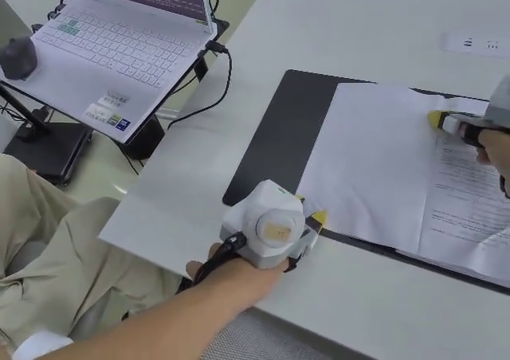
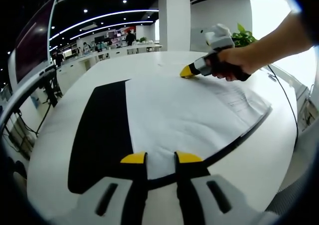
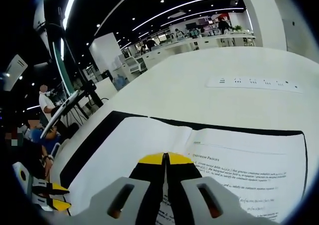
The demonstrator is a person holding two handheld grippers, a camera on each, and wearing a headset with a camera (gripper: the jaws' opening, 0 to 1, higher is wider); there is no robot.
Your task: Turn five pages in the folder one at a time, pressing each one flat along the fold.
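A black folder lies open on the white table. A blank turned page covers its left half and a printed page lies on the right. My left gripper sits at the near edge of the blank page, open, its yellow tips apart over the paper's edge. My right gripper is shut, its tips resting on the paper at the far end of the fold. In the left gripper view the right gripper shows far across the page.
An open laptop stands on a raised stand beyond the table's left edge, with a black cable running off it. A white power strip lies at the far right. The table's near edge runs just below my left gripper.
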